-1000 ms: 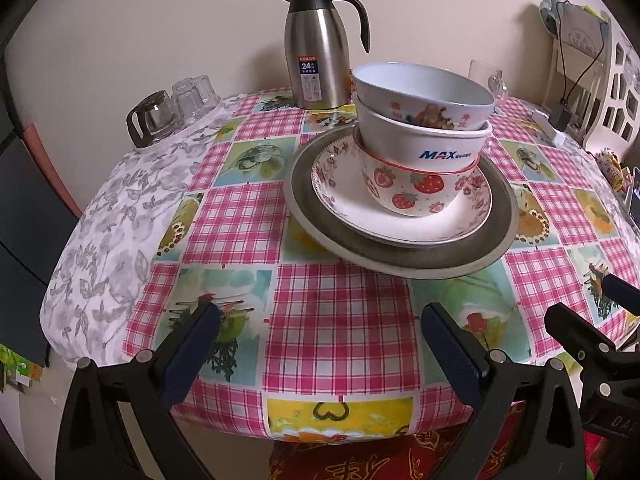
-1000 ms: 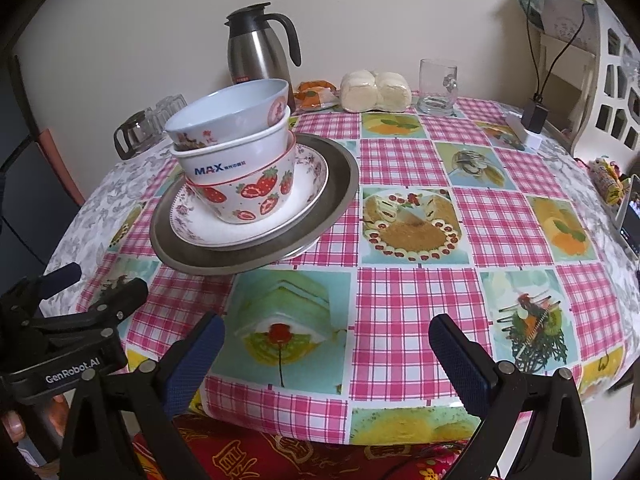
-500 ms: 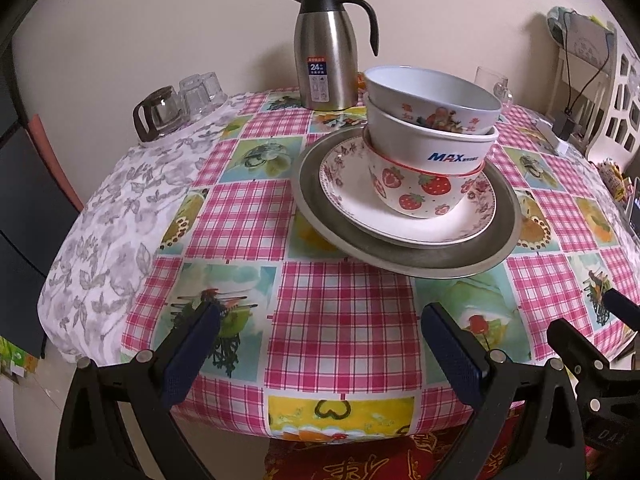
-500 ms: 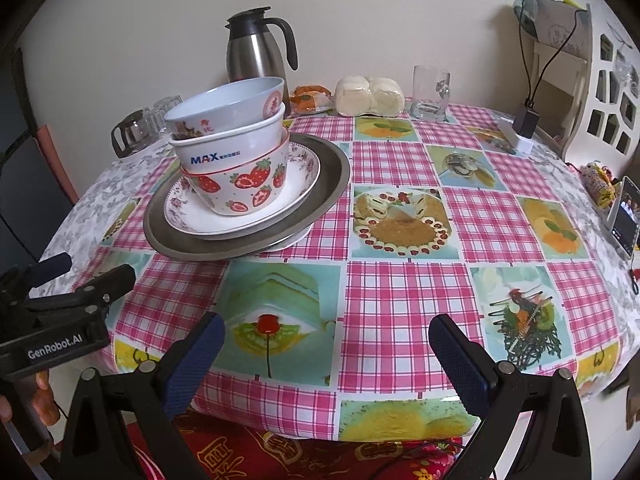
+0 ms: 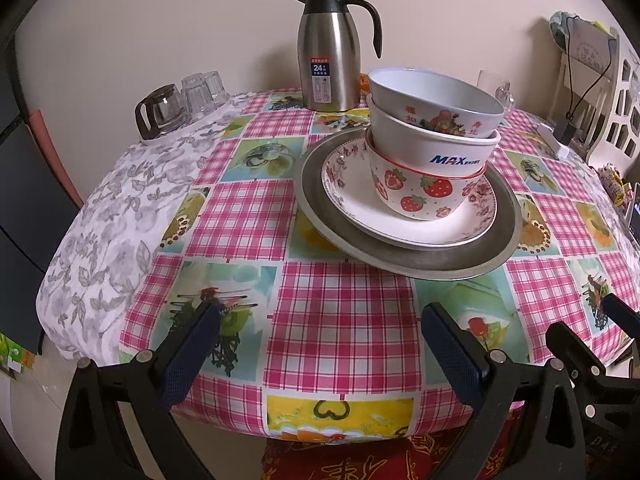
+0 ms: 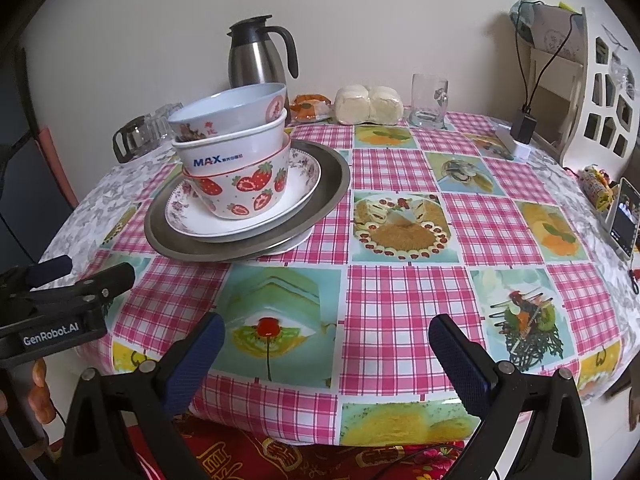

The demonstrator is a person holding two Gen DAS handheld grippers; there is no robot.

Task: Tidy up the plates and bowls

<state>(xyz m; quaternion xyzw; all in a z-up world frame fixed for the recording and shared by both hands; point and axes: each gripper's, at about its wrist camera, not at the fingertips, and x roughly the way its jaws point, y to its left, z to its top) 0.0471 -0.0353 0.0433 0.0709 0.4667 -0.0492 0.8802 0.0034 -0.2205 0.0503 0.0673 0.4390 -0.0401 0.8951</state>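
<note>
On the pink check tablecloth (image 5: 248,220) a stack stands on a wide grey metal plate (image 5: 408,256). On that plate lies a floral white plate (image 5: 348,196), then a strawberry bowl (image 5: 420,196), a white "MAX" bowl (image 5: 432,148) and a picture bowl (image 5: 432,100) on top. The right wrist view shows the same grey plate (image 6: 332,184) and strawberry bowl (image 6: 244,188), with a white plate edge (image 6: 288,246) peeking from under the metal one. My left gripper (image 5: 320,320) hangs open at the table's near edge, short of the stack. My right gripper (image 6: 326,332) is open too, to the right of the stack.
A steel thermos jug (image 5: 330,52) stands behind the stack. A glass pot and tumblers (image 5: 160,108) sit at the back left. At the back right are wrapped buns (image 6: 368,106) and a glass mug (image 6: 430,100). A phone (image 6: 624,218) leans at the right edge near a white shelf (image 6: 600,92).
Both grippers have drawn back a little from the stack, so more of the table's near edge shows. Both stay open and the dishes have not moved.
</note>
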